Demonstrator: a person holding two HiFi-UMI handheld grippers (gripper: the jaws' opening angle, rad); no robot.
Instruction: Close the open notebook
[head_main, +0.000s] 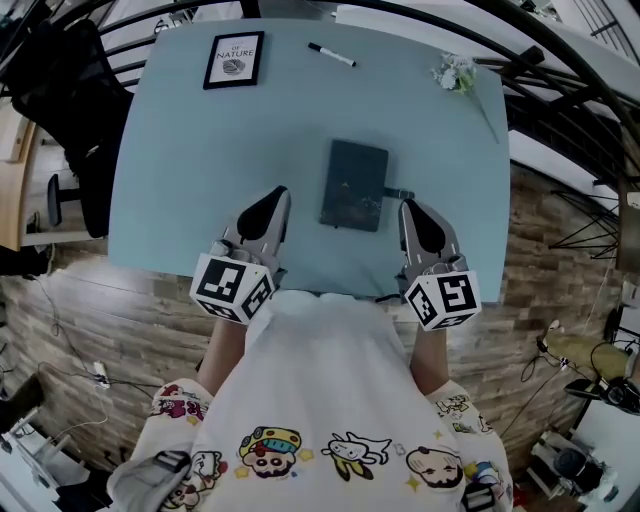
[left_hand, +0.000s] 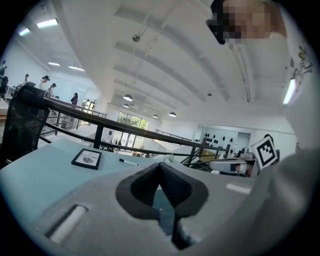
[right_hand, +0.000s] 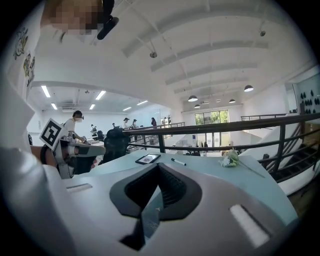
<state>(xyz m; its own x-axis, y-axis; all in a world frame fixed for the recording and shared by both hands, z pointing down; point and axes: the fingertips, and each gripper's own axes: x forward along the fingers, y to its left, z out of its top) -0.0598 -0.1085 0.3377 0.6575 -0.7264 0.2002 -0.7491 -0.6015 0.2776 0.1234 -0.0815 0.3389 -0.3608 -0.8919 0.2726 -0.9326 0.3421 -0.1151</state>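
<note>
Two grippers hover at the near edge of your table (head_main: 190, 170) in the head view; the notebook (head_main: 353, 185) lies shut between your left gripper (head_main: 279, 192) and right gripper (head_main: 408, 204), nearer the right; the left gripper view shows your jaws clenched on nothing; the right gripper view shows the same, pressed together and empty.

Matt dark notebook (head_main: 354, 184), smooth pale-blue table (head_main: 180, 180)

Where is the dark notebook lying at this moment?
In the head view, the notebook lies closed on the table, between the left gripper and the right gripper, closer to the right one.
</note>
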